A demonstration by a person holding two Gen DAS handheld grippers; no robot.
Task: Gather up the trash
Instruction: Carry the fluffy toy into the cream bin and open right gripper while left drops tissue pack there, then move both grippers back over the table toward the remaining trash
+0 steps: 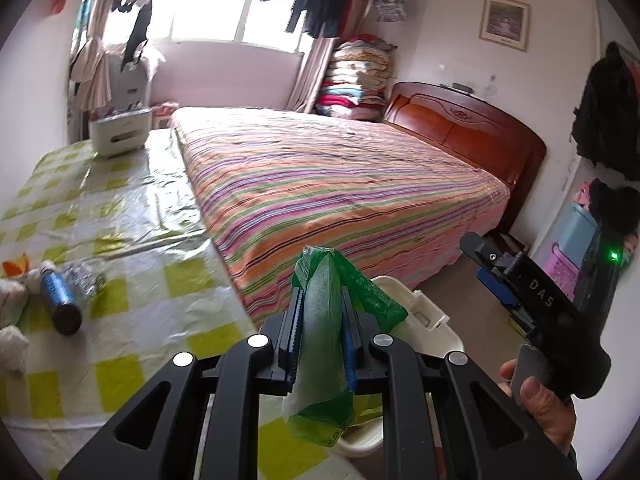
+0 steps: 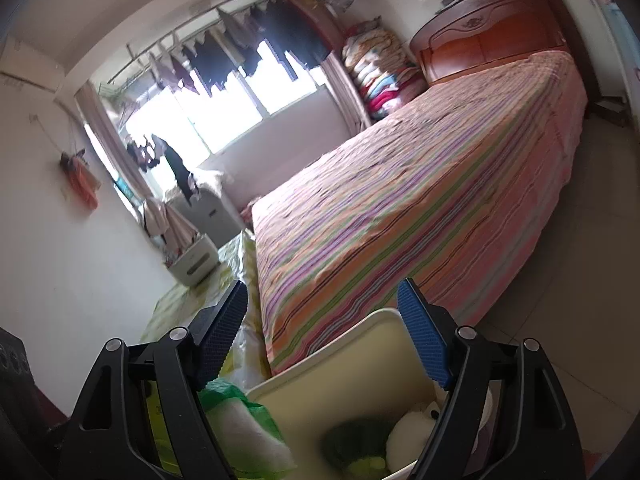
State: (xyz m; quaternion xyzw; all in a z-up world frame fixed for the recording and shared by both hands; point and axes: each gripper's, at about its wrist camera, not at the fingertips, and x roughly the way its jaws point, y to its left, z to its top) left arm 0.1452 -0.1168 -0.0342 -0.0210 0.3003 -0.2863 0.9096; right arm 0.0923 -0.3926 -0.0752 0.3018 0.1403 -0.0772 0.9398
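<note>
My left gripper (image 1: 322,296) is shut on a green plastic bag (image 1: 320,344) with something white inside. The bag hangs between the pads above the edge of a white bin (image 1: 420,312). My right gripper (image 2: 323,296) stands open with nothing between its fingers, over the same bin (image 2: 340,360), which holds white wads (image 2: 412,428) and a green scrap (image 2: 352,440). The bag (image 2: 248,436) shows at the lower left of the right wrist view. In the left wrist view a hand holds the right gripper (image 1: 480,264) at the right edge.
A table with a green-checked plastic cloth (image 1: 140,240) carries a blue can (image 1: 60,300), crumpled foil (image 1: 82,276), white tissue wads (image 1: 12,300) and a white box (image 1: 120,132). A striped bed (image 1: 340,184) lies beside the bin. Tiled floor (image 2: 580,260) is on the right.
</note>
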